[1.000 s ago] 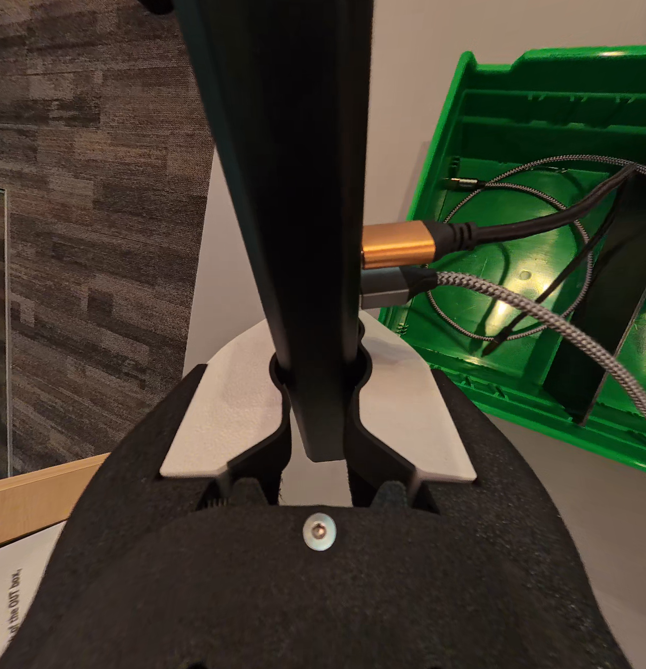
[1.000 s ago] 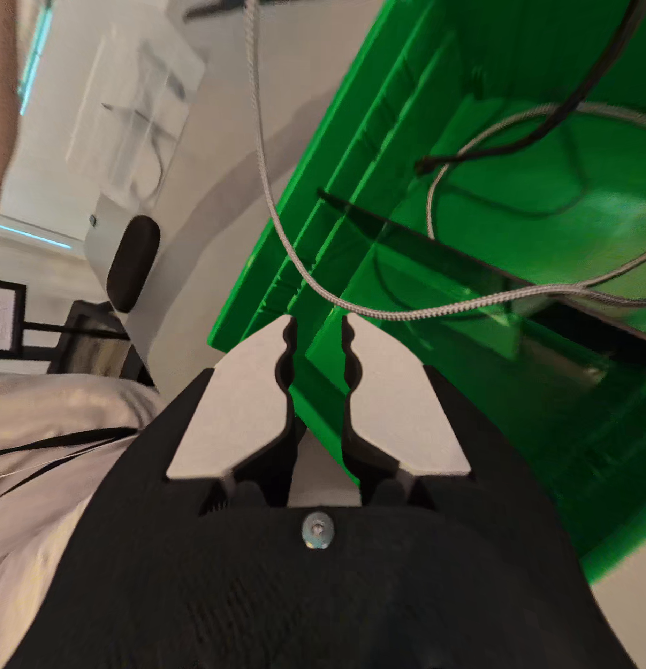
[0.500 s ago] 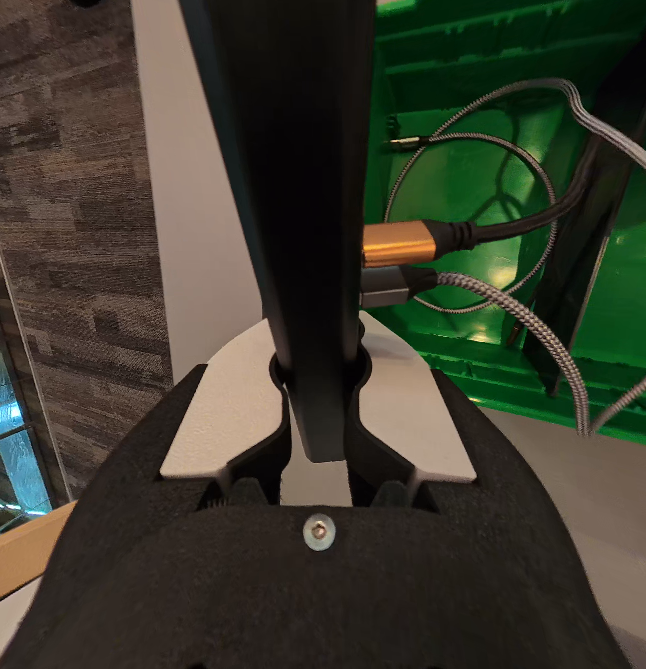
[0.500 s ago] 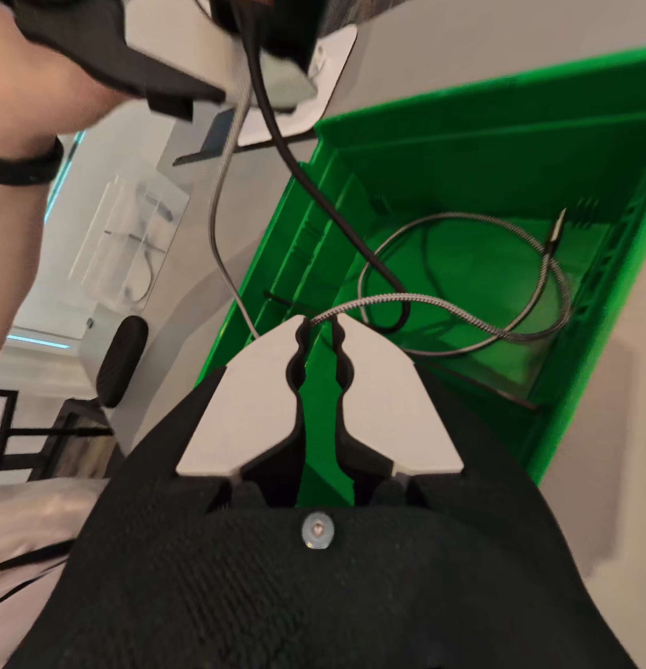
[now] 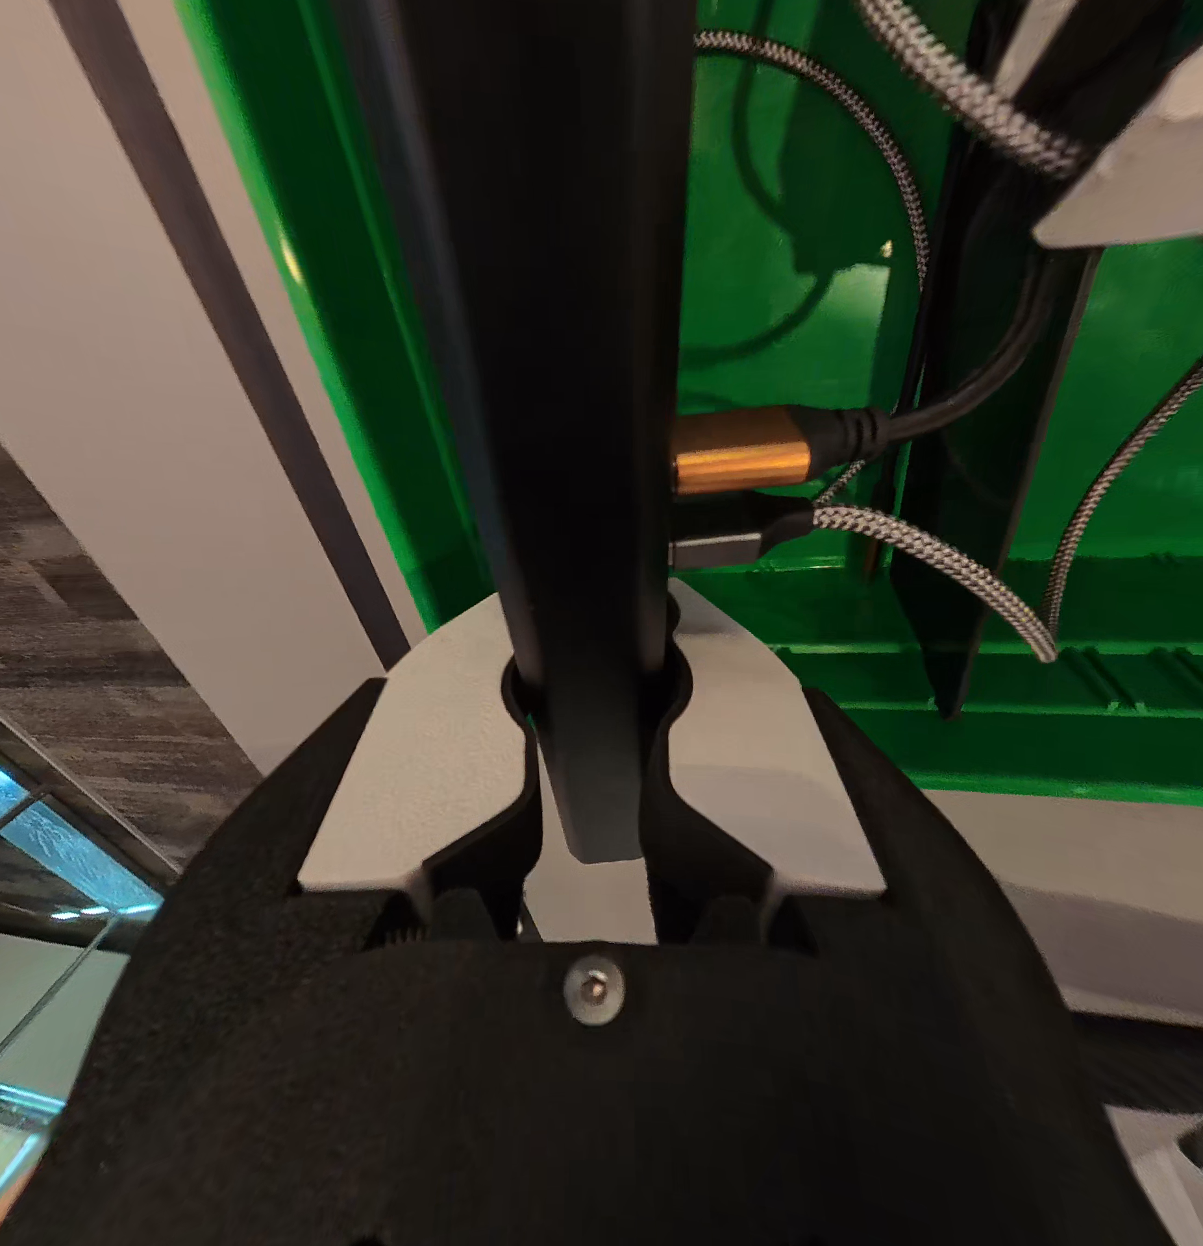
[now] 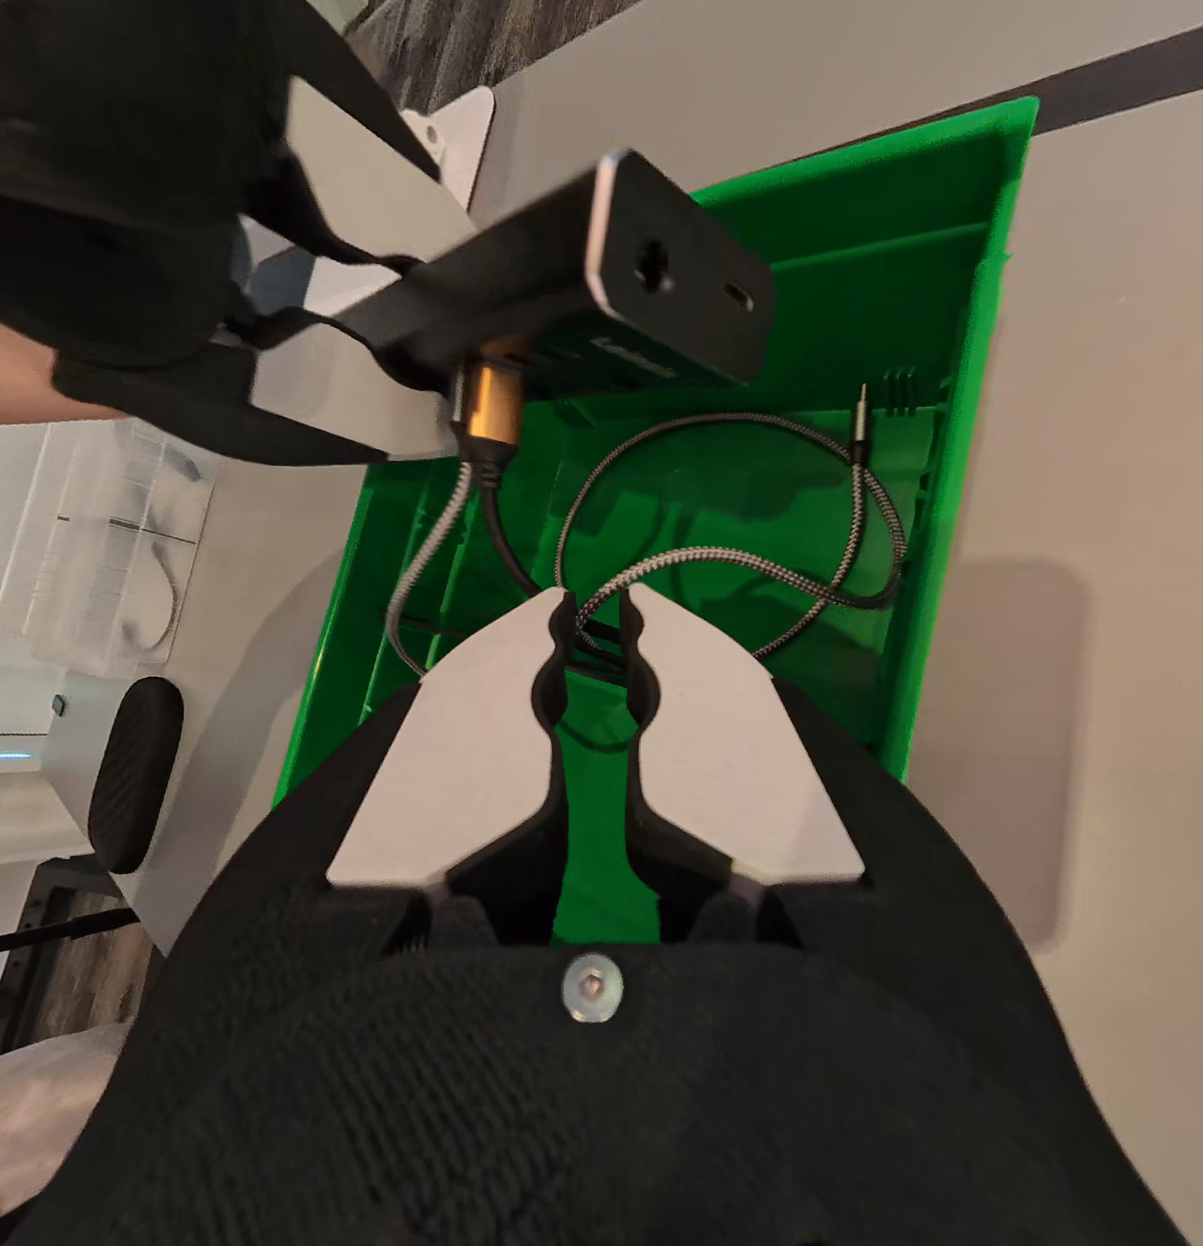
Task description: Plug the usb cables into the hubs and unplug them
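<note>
From my left wrist: my left gripper (image 5: 595, 681) is clamped on the hub (image 5: 565, 337), a long black bar that runs up out of the notch between my fingers (image 5: 436, 755) and out of the top of the frame. Its near end sits deep between them, pinched on both flat sides. Two plugs stick out of its right edge just above my right finger: a gold plug (image 5: 743, 450) with a black cable, and directly under it a grey plug (image 5: 720, 549) with a braided cable (image 5: 936, 573). Both cables trail right over the green bin (image 5: 855, 755). At the upper right corner, blurred, is what I take to be my other gripper.

From my right wrist: my right gripper (image 6: 595, 603) has its jaws a little apart, with nothing pinched. The braided cable (image 6: 659, 565) crosses right at my fingertips, and I cannot tell whether it touches them. Above and left, my left gripper (image 6: 382, 350) holds the hub (image 6: 625, 270) over the bin (image 6: 949, 539), with the gold plug (image 6: 494, 411) hanging from the underside. A thin braided loop (image 6: 720, 431) lies in the bin.
</note>
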A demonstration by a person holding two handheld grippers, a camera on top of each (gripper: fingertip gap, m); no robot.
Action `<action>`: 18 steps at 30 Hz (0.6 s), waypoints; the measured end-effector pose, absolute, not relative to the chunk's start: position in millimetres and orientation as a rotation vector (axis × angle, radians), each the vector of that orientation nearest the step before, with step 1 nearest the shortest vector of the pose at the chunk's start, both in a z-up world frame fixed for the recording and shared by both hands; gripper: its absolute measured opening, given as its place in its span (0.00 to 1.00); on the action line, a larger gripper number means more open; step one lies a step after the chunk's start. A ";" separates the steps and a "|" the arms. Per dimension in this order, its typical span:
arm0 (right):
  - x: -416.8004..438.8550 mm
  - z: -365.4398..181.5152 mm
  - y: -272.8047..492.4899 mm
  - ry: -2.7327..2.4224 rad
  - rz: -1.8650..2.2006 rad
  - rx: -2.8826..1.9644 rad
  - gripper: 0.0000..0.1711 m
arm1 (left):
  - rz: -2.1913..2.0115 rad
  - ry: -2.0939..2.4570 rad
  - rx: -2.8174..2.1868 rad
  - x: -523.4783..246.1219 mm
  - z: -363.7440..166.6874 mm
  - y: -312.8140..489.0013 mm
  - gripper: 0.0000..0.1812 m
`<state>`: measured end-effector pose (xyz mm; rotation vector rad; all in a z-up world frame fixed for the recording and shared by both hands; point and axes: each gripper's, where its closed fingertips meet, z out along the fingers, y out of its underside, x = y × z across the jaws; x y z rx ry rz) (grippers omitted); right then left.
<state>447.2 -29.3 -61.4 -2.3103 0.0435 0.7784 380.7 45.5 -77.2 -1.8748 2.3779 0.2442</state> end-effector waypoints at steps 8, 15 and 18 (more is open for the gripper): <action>454.1 -60.1 -39.1 0.121 0.810 -2.309 0.08 | 0.256 2.425 -2.030 385.3 -105.5 45.8 0.17; 450.1 -61.4 -41.2 0.098 0.811 -2.331 0.08 | 0.332 2.420 -2.070 381.6 -130.9 51.0 0.17; 449.0 -65.0 -40.4 0.101 0.821 -2.343 0.08 | 0.394 2.400 -2.060 382.6 -139.5 53.7 0.17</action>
